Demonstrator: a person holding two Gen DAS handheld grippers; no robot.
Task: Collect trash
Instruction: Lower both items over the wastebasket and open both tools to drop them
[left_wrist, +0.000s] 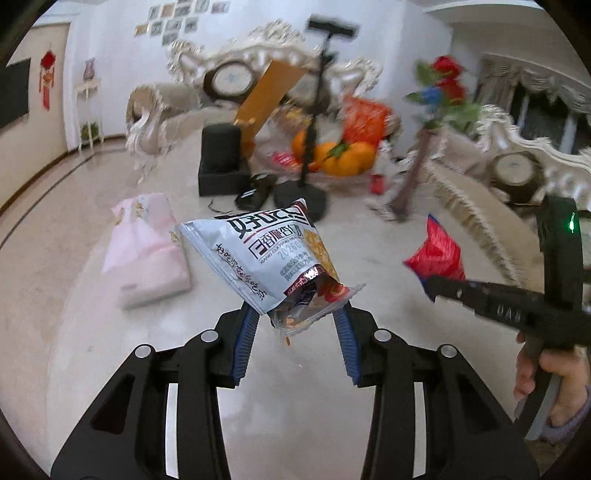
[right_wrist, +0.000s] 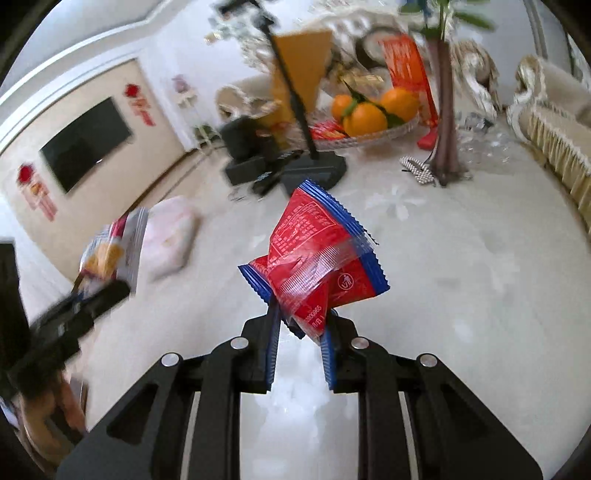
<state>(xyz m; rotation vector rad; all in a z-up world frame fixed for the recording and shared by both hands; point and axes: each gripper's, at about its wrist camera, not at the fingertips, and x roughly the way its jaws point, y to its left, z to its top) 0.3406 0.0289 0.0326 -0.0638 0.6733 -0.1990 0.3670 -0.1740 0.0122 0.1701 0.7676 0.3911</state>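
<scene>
Two wrappers aloft over the table (right_wrist: 461, 295): white snack bag (left_wrist: 266, 254) pinched in left claw (left_wrist: 295, 317), frame centre; red wrapper (right_wrist: 317, 266) clamped in right claw (right_wrist: 299, 325). No bin visible; pink tissue pack (left_wrist: 144, 251) at left, nearer left claw.

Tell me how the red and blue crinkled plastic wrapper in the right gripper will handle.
The red and blue crinkled plastic wrapper looks floppy and light: it twists above the right gripper. Its glossy film, pinched only at one end, may slip.
</scene>
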